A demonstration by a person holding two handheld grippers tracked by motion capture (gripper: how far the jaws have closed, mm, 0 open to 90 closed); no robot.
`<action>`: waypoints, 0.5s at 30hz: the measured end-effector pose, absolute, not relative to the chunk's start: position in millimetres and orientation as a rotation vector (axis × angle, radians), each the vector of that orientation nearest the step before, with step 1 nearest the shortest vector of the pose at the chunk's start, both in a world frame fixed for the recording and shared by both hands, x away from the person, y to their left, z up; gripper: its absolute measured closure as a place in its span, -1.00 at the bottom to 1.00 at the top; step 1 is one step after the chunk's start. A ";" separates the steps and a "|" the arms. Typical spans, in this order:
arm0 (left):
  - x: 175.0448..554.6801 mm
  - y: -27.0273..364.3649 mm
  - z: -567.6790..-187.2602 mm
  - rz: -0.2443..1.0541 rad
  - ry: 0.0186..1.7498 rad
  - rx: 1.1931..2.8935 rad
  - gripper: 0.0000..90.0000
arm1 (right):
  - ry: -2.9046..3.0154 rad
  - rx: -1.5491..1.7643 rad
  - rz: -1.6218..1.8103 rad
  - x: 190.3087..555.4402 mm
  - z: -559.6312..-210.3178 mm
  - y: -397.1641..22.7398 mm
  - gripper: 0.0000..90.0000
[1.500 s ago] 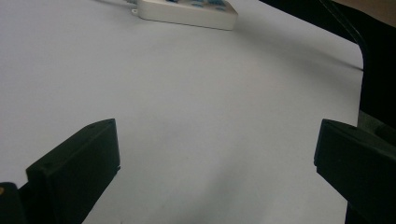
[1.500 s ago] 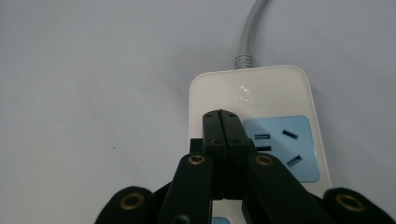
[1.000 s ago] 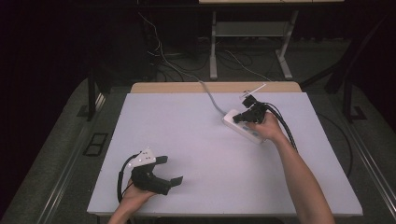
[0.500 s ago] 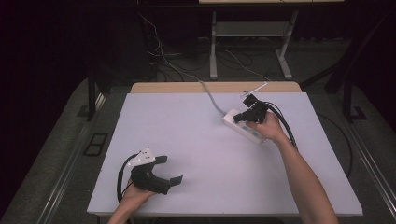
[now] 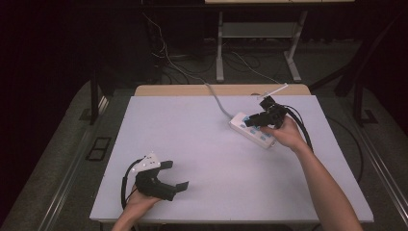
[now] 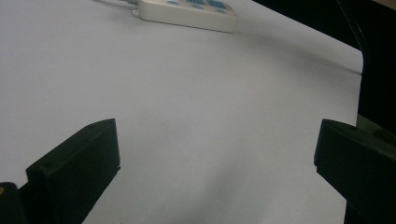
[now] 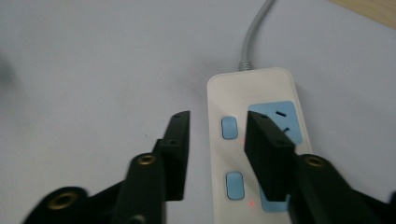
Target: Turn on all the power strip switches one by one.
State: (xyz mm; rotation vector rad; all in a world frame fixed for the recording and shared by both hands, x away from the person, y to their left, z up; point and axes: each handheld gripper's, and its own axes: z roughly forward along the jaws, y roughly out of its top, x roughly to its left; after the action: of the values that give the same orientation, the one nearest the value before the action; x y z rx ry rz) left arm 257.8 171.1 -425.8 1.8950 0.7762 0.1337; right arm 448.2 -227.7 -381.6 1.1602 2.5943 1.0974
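one white power strip on the table, two grippers: right gripper parted over it, left gripper spread wide.

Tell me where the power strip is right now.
In the high view the power strip lies on the table's far right part, directly under the right gripper, its cable running off the back edge.

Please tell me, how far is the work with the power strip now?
Done: the right gripper has reached the power strip; a red light shows beside a switch. In hand: its open jaws hang over the switches, gripping nothing. Left: probably a press. The left gripper rests open, far away.
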 end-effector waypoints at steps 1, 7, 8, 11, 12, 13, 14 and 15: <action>257.7 170.8 -425.8 0.134 0.775 1.895 -1.00 | 2.581 1.172 1.103 445.3 -379.9 -230.0 0.11; 257.0 169.7 -425.9 0.133 0.775 1.897 -1.00 | 2.512 1.218 1.108 429.6 -369.5 -242.6 -0.67; 256.9 169.7 -426.0 0.132 0.775 1.896 -1.00 | 2.520 1.222 1.130 426.5 -368.2 -245.0 -0.81; 256.9 169.6 -426.0 0.132 0.778 1.891 -1.00 | 2.520 1.228 1.142 414.4 -364.8 -250.9 -0.99; 256.9 169.6 -426.0 0.132 0.779 1.890 -1.00 | 2.518 1.226 1.154 409.8 -363.7 -253.3 -0.99; 257.0 169.6 -426.0 0.133 0.779 1.890 -1.00 | 2.516 1.225 1.170 405.1 -362.7 -255.8 -0.99; 257.0 169.7 -426.0 0.133 0.779 1.889 -1.00 | 2.507 1.228 1.184 400.1 -362.0 -258.4 -0.99; 256.9 169.6 -426.0 0.133 0.780 1.889 -1.00 | 2.507 1.224 1.200 395.3 -361.4 -261.3 -0.99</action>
State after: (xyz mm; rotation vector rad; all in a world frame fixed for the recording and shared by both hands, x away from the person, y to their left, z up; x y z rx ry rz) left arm 256.9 169.6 -426.0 1.8890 0.7795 0.1333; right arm 395.3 -261.3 -361.4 1.2242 2.5068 1.1999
